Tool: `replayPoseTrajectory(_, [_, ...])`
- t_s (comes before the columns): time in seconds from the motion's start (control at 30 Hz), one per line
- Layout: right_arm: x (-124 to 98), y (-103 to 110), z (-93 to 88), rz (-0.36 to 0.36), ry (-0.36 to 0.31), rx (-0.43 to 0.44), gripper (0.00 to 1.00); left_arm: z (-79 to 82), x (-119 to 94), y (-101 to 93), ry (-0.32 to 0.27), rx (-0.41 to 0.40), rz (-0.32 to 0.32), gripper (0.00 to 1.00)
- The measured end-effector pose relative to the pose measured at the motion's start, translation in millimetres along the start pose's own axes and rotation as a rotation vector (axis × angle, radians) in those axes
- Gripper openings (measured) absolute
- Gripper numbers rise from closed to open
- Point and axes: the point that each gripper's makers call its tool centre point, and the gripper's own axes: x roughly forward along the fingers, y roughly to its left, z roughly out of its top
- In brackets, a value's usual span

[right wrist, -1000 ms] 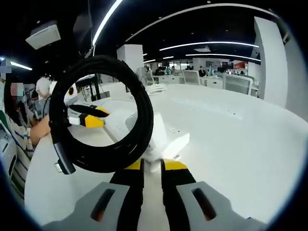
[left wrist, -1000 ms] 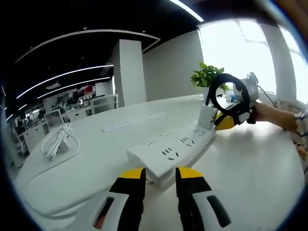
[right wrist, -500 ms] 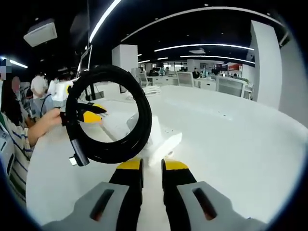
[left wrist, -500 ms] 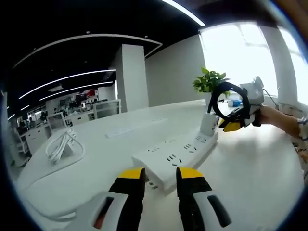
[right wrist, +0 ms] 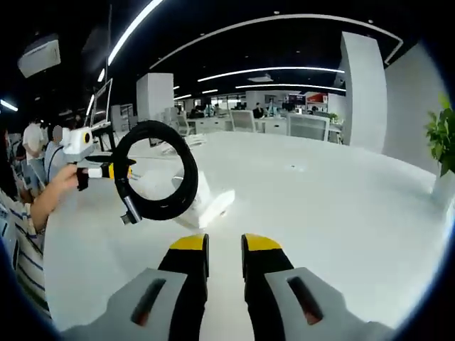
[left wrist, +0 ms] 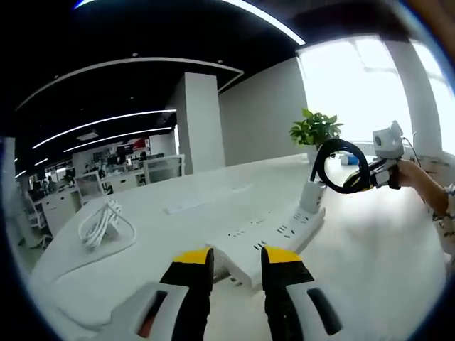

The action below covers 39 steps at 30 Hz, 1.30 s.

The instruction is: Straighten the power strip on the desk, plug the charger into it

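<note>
Power strip (left wrist: 274, 234): long white bar, several socket rows, flat on the white desk (left wrist: 163, 234), near end just beyond the left gripper (left wrist: 237, 260). White charger (left wrist: 311, 197) upright at its far end, black cable coil (right wrist: 155, 181) attached. Left gripper and right gripper (right wrist: 225, 246): jaws slightly parted, holding nothing.

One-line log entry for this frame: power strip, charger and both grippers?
power strip: flat on desk | charger: upright on strip's far end, cable coil attached | left gripper: open, empty | right gripper: open, empty
</note>
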Motion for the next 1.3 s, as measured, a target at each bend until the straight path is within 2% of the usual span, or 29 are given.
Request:
replayPoseTrajectory(0.13, [-12.0,3.9,3.0,-0.019,-0.035,0.025,0.17,3.6,-10.6,-7.9,-0.003,0.005,-0.004,0.27])
replayPoseTrajectory(0.33, [-25.5,17.4,6.4,-0.010,-0.074,0.030,0.17,10.5,-32.3,-20.4,-0.012,0.008,0.009,0.29])
replayPoseTrajectory(0.47, [-33.9,25.8,6.5,-0.031,-0.084,-0.003,0.17,15.2,-47.5,-27.5,-0.031,0.004,0.022,0.29])
replayPoseTrajectory(0.57, [-41.2,35.8,8.0,-0.038,-0.093,-0.028,0.17,15.7,-60.9,-34.8,-0.041,0.000,0.031,0.29])
replayPoseTrajectory(0.77, [-53.3,63.6,13.1,-0.011,-0.146,0.004,0.17,14.8,-89.4,-43.5,-0.062,-0.056,0.058,0.29])
replayPoseTrajectory(0.87, [-57.2,78.9,14.2,0.009,-0.163,0.009,0.17,9.5,-106.0,-41.7,-0.042,-0.038,0.115,0.29])
replayPoseTrajectory(0.97, [-60.8,91.9,13.2,0.004,-0.170,-0.013,0.17,7.0,-120.4,-43.7,-0.049,-0.036,0.146,0.29])
replayPoseTrajectory(1.2, [-66.6,108.9,-0.3,-0.027,-0.141,-0.048,0.21,-5.9,-154.1,-49.4,-0.038,-0.033,0.218,0.33])
replayPoseTrajectory(1.3, [-72.3,113.2,-1.6,-0.036,-0.162,-0.029,0.21,-10.6,-167.1,-51.1,-0.043,-0.039,0.245,0.34])
